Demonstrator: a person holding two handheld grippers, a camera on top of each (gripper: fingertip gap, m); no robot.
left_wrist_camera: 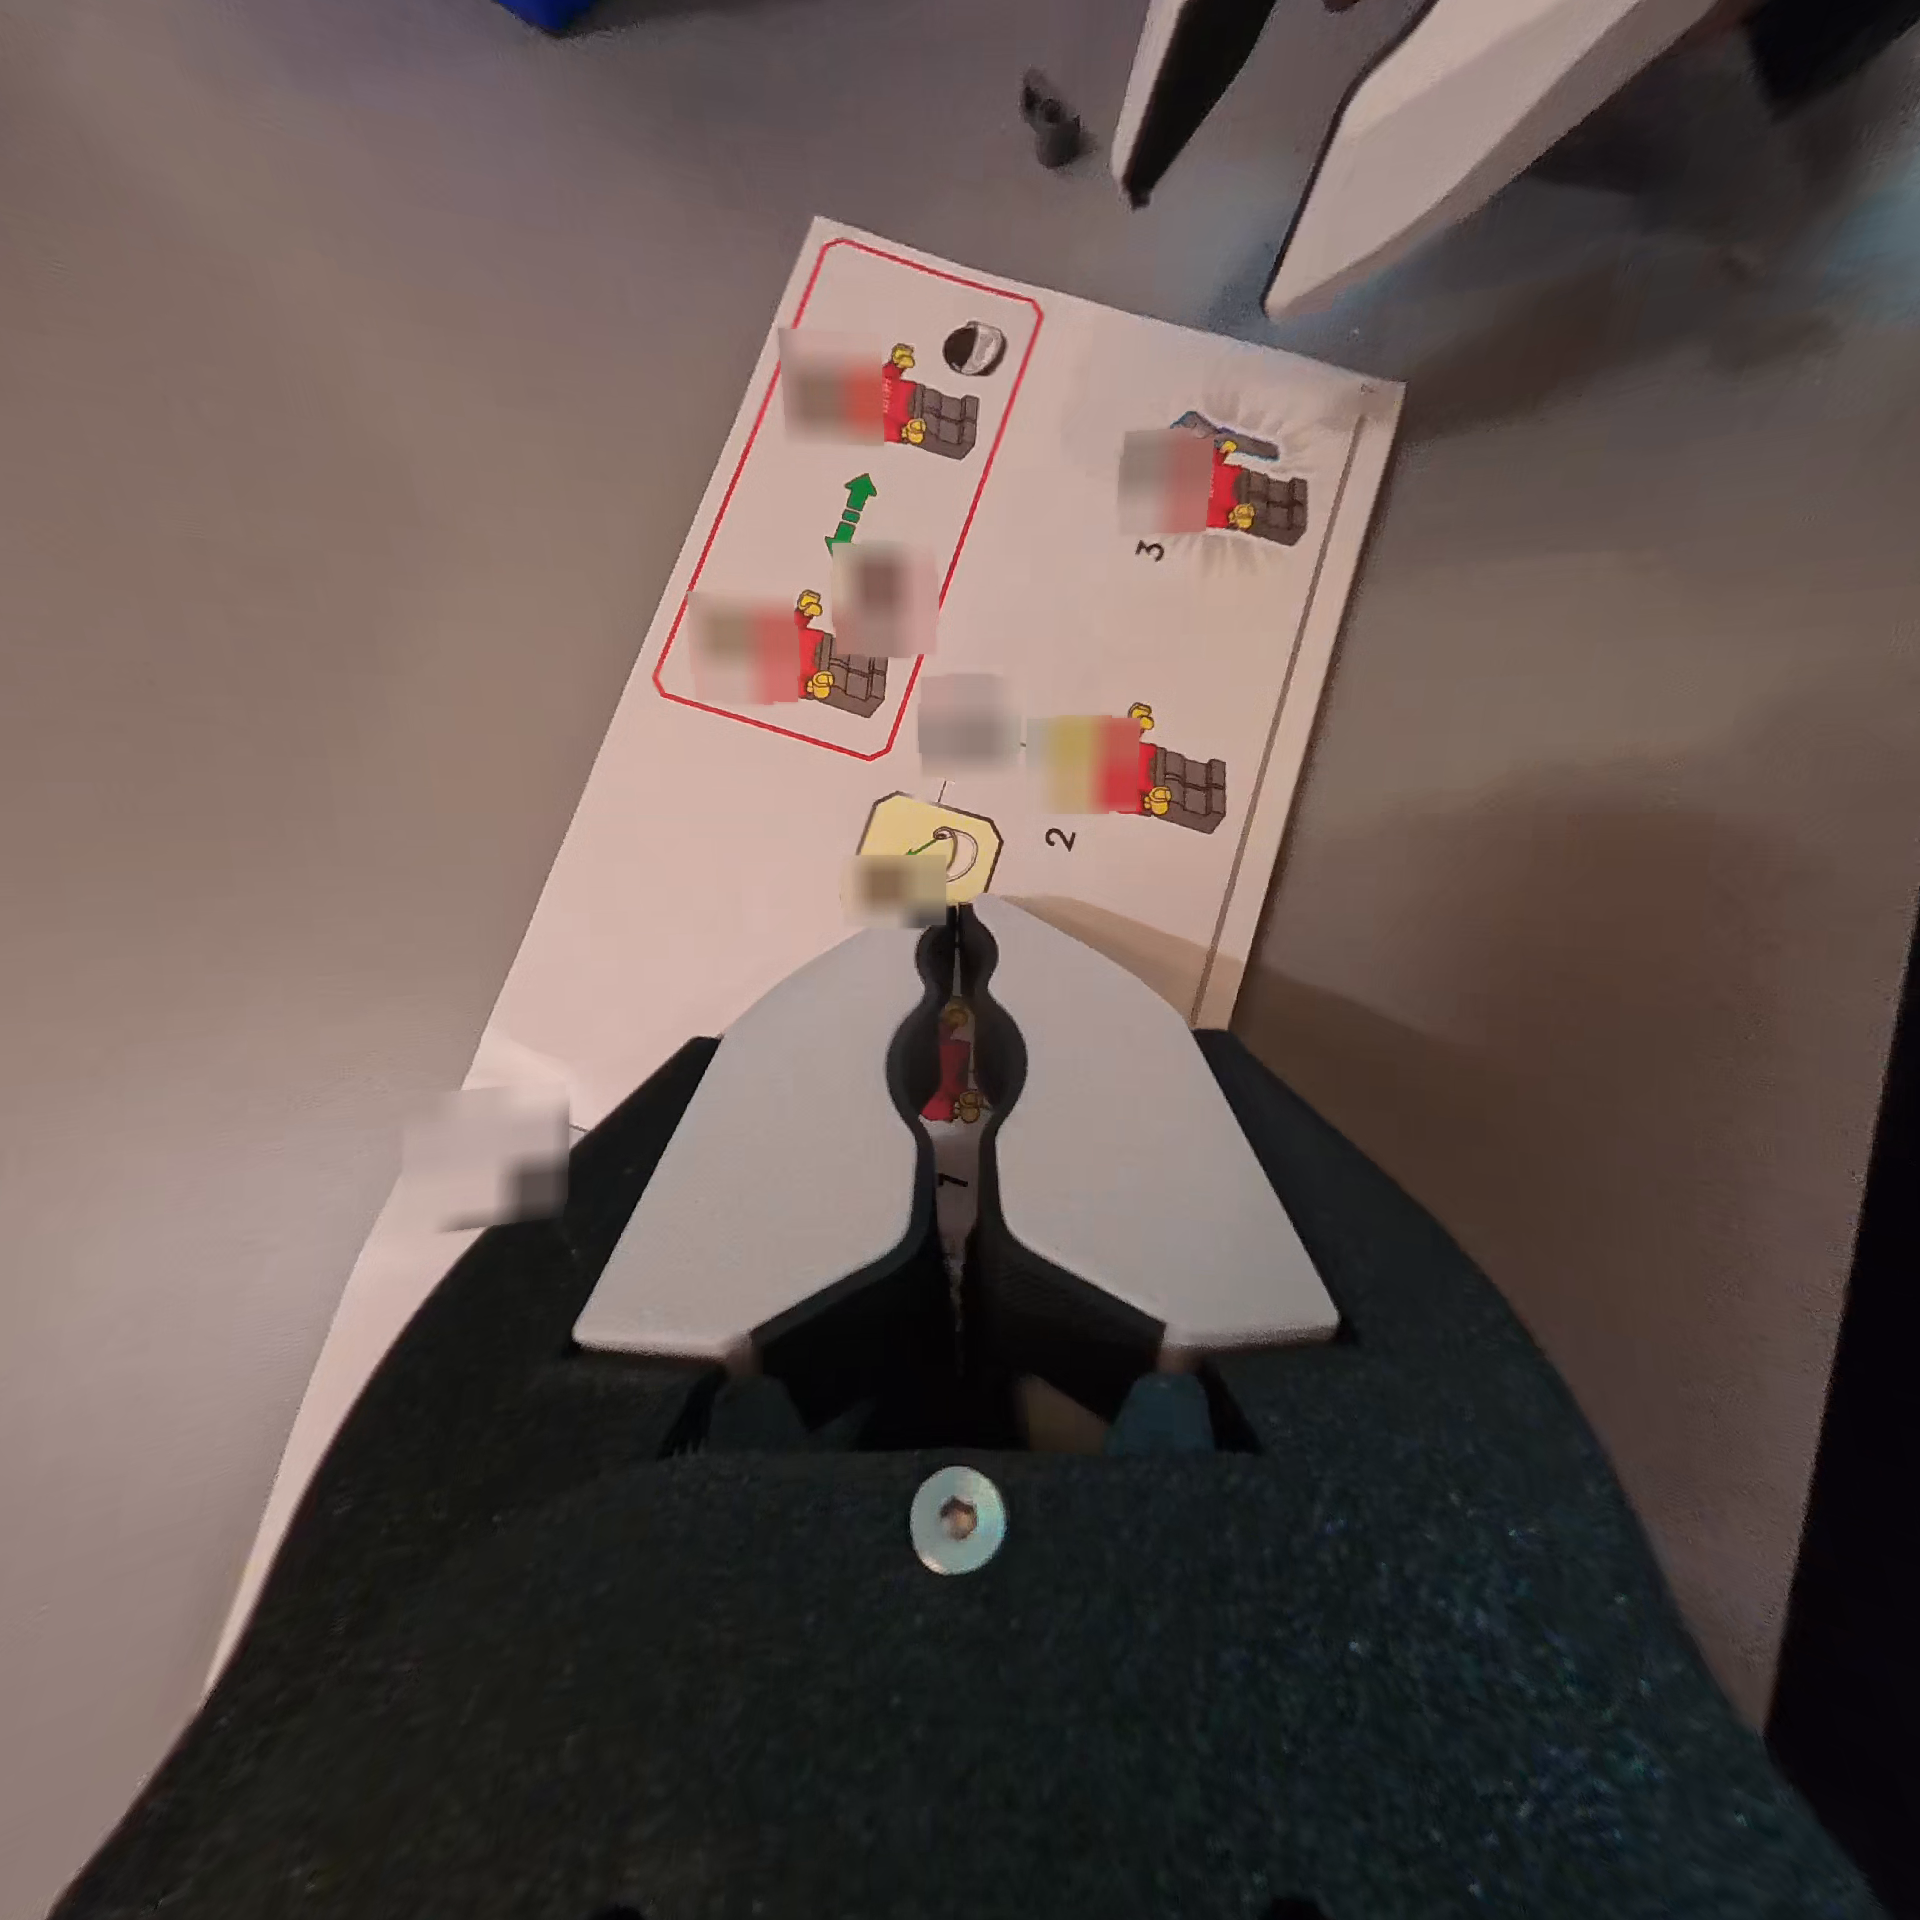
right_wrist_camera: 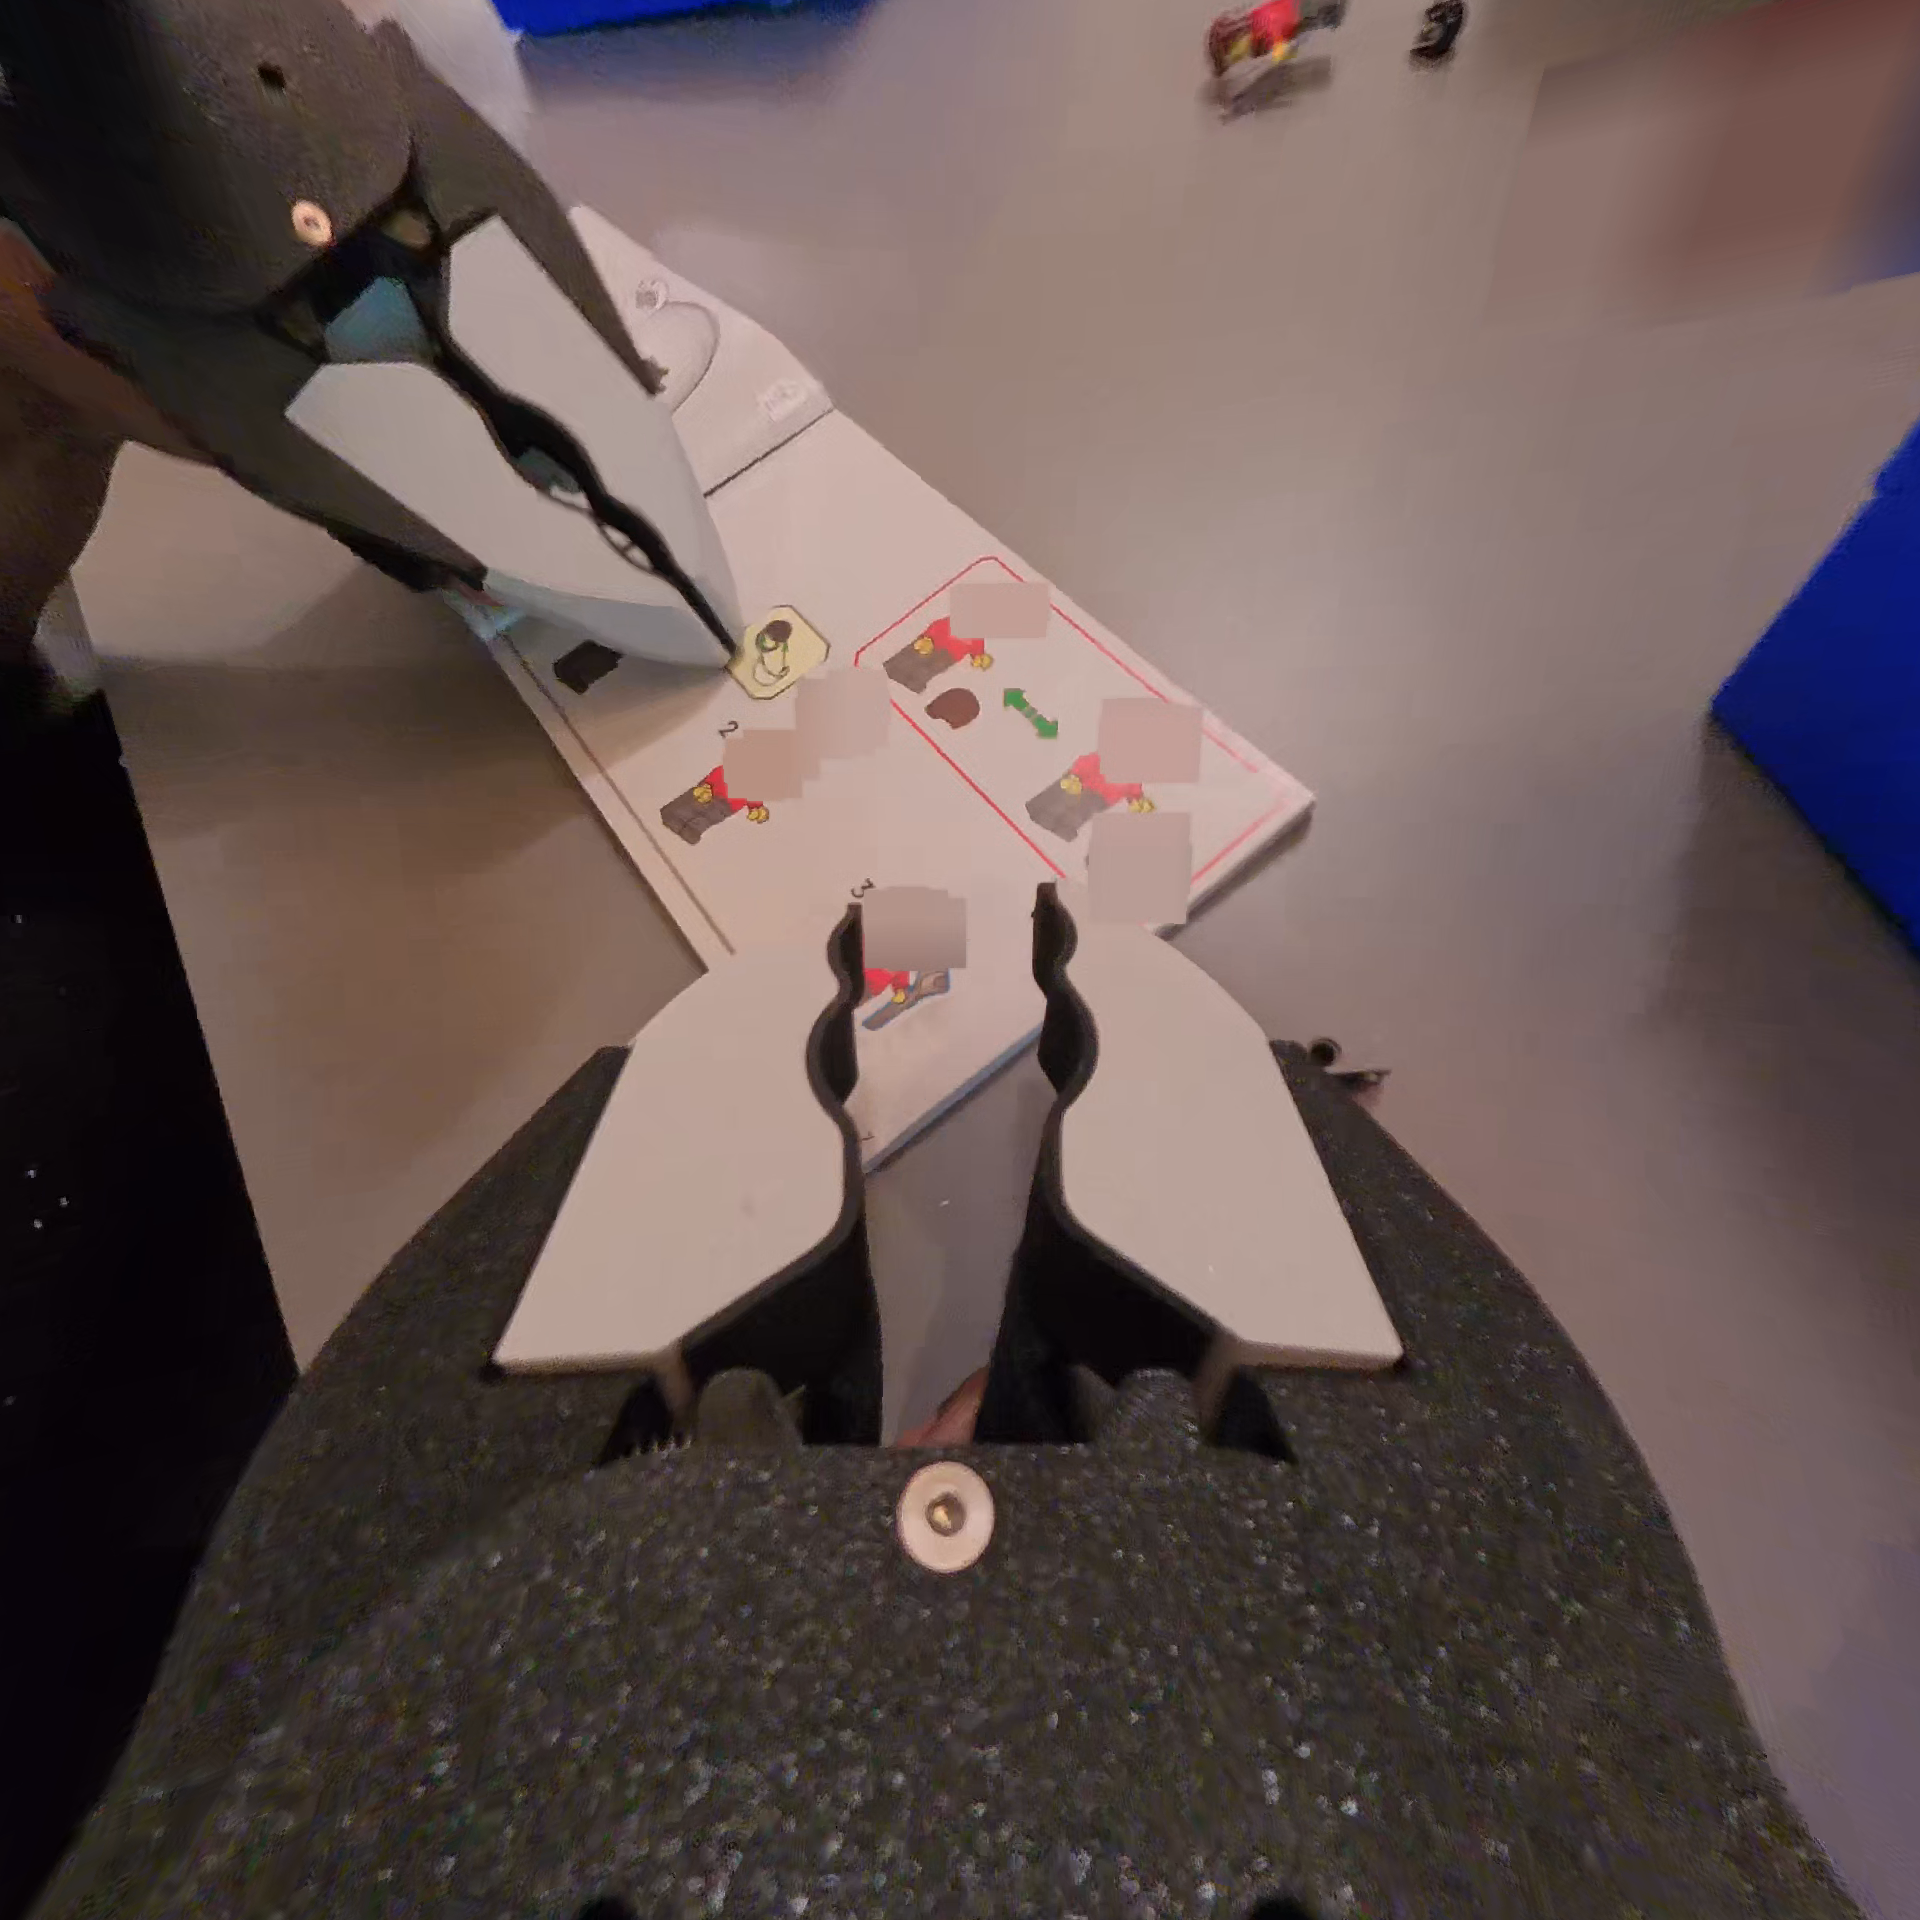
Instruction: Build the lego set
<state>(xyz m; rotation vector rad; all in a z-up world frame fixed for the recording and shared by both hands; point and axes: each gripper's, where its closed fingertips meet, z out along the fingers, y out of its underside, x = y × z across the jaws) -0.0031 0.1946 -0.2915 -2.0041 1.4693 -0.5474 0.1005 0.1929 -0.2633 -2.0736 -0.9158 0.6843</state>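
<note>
the left gripper (left_wrist_camera: 957,914), shut empty, presses its tips on the instruction sheet (left_wrist_camera: 727,883); right gripper (right_wrist_camera: 945,914) half open, empty; sheet could slide or crease.

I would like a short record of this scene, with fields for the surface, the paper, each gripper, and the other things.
surface: grey table
paper: building instruction sheet lying flat
left gripper: shut, tips down on the sheet
right gripper: open, nothing between the fingers, over the sheet's corner
other things: small black part; red toy figure; blue box
</note>
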